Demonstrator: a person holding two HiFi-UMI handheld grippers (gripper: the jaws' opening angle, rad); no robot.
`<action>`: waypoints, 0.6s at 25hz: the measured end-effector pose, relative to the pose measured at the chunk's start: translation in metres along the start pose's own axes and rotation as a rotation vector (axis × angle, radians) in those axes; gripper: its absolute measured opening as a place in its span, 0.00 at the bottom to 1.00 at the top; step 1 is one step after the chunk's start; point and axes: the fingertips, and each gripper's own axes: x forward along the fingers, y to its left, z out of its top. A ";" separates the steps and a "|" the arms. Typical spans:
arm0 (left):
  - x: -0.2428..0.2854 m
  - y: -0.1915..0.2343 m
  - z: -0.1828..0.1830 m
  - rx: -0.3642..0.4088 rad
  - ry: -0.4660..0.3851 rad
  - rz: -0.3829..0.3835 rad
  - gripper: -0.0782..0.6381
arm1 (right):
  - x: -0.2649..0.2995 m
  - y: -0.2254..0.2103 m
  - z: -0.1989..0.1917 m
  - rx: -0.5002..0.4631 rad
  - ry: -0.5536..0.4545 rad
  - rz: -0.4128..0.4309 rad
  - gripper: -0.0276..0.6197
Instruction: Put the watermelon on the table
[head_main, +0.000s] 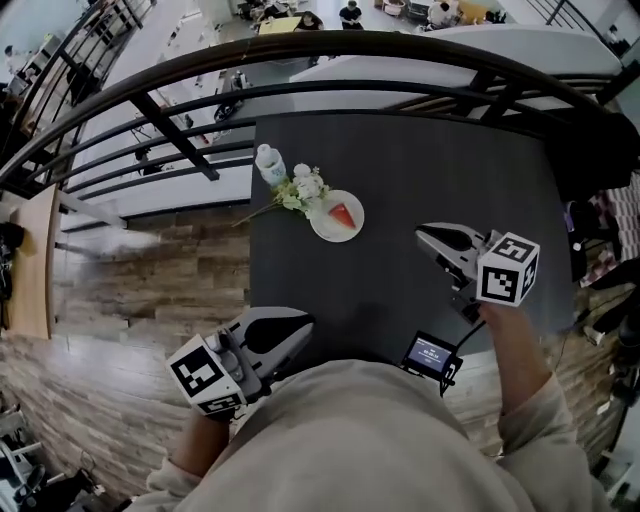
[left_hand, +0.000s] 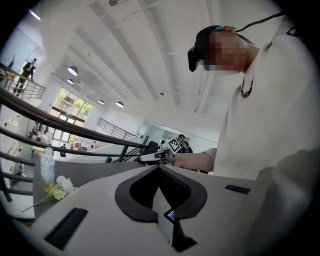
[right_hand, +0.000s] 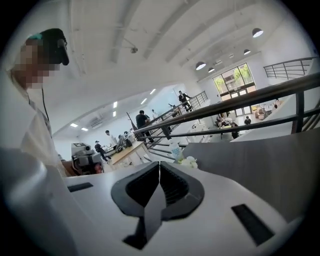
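Note:
A red watermelon slice (head_main: 343, 214) lies on a white plate (head_main: 326, 229) at the far left of the dark table (head_main: 430, 160). My right gripper (head_main: 420, 234) hovers over the table to the right of the plate, shut and empty, its jaws pressed together in the right gripper view (right_hand: 159, 163). My left gripper (head_main: 305, 322) is at the table's near left edge, also shut with nothing in it (left_hand: 159, 166). It looks level across the table and sees the right gripper (left_hand: 155, 158). Neither gripper view shows the slice.
A clear bottle (head_main: 269, 163) and a small bunch of white flowers (head_main: 302, 187) stand just left of the plate. A small device with a lit screen (head_main: 432, 354) hangs near my body. A black curved railing (head_main: 300, 48) runs behind the table over a drop to the floor below.

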 end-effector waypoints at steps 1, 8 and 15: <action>0.005 -0.004 0.004 0.016 -0.002 -0.029 0.12 | -0.006 0.012 0.000 -0.010 -0.010 0.006 0.07; 0.033 -0.004 0.024 0.061 -0.011 -0.053 0.12 | -0.052 0.087 0.018 -0.050 -0.194 0.052 0.06; 0.048 0.000 0.027 0.074 -0.007 -0.070 0.12 | -0.074 0.103 0.012 -0.046 -0.258 0.036 0.06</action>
